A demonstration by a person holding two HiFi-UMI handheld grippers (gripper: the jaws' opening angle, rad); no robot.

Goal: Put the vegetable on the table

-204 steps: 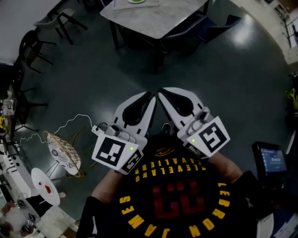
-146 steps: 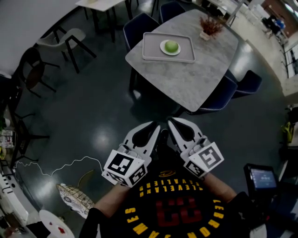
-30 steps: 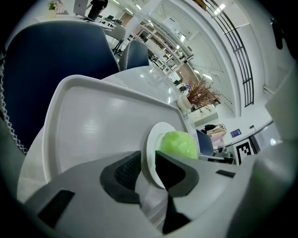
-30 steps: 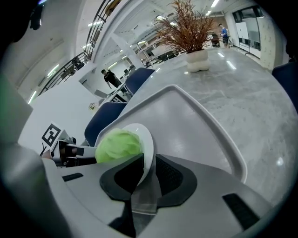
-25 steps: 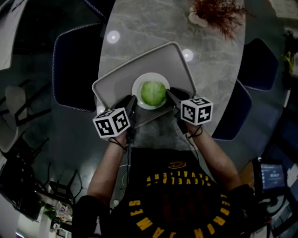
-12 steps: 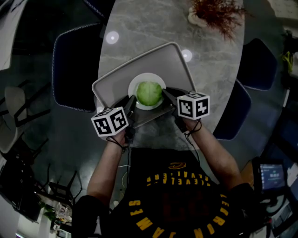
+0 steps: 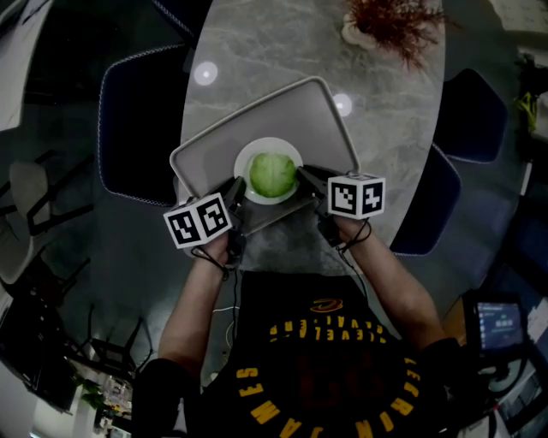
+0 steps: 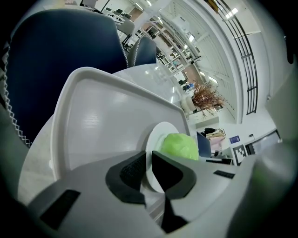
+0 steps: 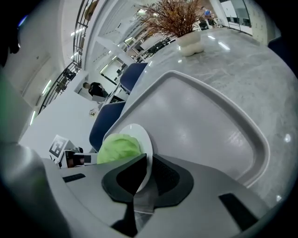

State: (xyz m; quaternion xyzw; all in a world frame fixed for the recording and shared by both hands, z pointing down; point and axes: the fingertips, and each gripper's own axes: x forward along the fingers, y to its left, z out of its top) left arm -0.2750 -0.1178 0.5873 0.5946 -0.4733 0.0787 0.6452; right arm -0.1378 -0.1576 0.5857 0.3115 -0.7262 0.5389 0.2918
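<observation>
A green cabbage (image 7: 272,174) lies on a small white plate (image 7: 246,155), which rests over a grey tray (image 7: 300,111) on the marble table (image 7: 282,43). My left gripper (image 7: 238,186) is shut on the plate's left rim, and my right gripper (image 7: 305,177) is shut on its right rim. In the left gripper view the left gripper (image 8: 148,160) pinches the plate (image 8: 156,138) with the cabbage (image 8: 179,146) just beyond. The right gripper view shows the right gripper (image 9: 148,169) clamping the plate (image 9: 143,139) beside the cabbage (image 9: 118,146).
A white pot with dry reddish twigs (image 7: 390,21) stands at the table's far end. Dark blue chairs stand on the left (image 7: 137,120) and the right (image 7: 475,111). The tray (image 9: 200,125) has a raised rim all round.
Both grippers have closed in on the plate's rim from either side. The plate with the cabbage has shifted slightly left.
</observation>
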